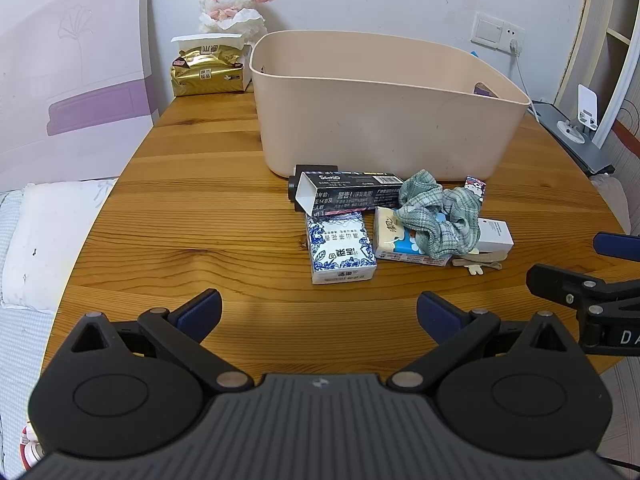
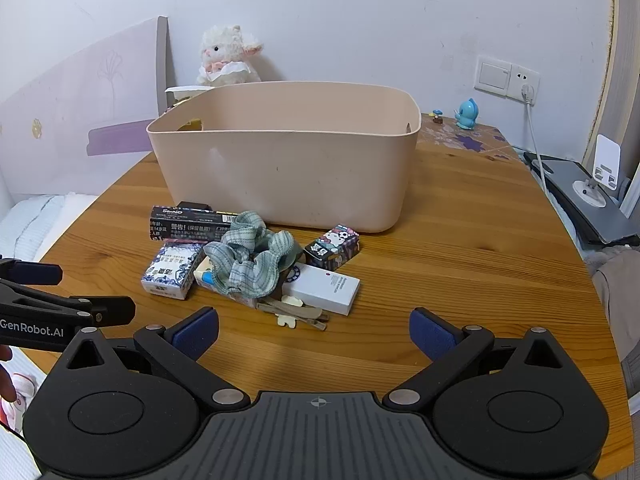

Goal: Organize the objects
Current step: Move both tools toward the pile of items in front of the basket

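A beige plastic bin (image 1: pixel 384 120) (image 2: pixel 288 160) stands on the wooden table (image 1: pixel 200 208) (image 2: pixel 460 280). In front of it lies a pile: a long black box (image 1: pixel 348 194) (image 2: pixel 184 222), a blue-and-white tissue pack (image 1: pixel 340 246) (image 2: pixel 172 270), a green checked scrunchie (image 1: pixel 440 212) (image 2: pixel 248 260), a white box (image 1: pixel 494 234) (image 2: pixel 324 286), a small cartoon tin (image 2: pixel 332 246), and a beige hair clip (image 2: pixel 296 312). My left gripper (image 1: pixel 319 314) is open and empty, short of the pile. My right gripper (image 2: pixel 314 334) is open and empty, just short of the clip.
A gold tissue pack (image 1: pixel 208 68) and a white plush lamb (image 1: pixel 234 4) sit behind the bin at the left. A blue figurine (image 2: pixel 467 114) stands at the back right. A wall socket with a cable (image 2: pixel 528 92) and a grey stand (image 2: pixel 580 192) are on the right.
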`<state>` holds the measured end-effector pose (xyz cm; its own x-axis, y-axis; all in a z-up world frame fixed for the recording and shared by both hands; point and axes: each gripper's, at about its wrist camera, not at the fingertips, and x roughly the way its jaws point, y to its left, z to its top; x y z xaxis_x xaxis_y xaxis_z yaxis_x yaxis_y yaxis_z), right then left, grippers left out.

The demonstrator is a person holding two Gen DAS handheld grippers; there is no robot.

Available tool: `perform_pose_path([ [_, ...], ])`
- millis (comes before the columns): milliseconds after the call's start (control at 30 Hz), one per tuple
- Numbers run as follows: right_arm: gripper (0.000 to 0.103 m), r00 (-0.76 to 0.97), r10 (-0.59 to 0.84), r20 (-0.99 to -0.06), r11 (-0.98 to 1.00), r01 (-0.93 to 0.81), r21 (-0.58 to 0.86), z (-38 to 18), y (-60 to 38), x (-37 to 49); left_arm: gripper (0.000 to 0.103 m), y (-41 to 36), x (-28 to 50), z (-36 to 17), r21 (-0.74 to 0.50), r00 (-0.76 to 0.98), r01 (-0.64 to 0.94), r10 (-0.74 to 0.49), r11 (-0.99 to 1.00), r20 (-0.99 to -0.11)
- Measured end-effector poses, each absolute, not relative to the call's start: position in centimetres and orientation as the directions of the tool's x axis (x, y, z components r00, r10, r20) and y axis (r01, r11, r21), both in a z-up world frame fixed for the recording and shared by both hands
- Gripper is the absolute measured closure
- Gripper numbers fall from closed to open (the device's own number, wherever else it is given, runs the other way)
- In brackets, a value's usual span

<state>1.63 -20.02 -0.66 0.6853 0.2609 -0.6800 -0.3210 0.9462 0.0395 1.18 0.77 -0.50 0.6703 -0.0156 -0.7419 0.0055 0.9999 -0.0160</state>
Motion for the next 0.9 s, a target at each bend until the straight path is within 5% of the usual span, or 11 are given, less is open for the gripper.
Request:
perform_pose_path([
  [900,0.0,0.678,0.258,-0.688,0.946,-0.321,0.039,-0.8,-19.9,3.5,0.0,0.7,2.9,-1.2,-0.028,0.652,0.002,-0.022,1.0,-0.758],
])
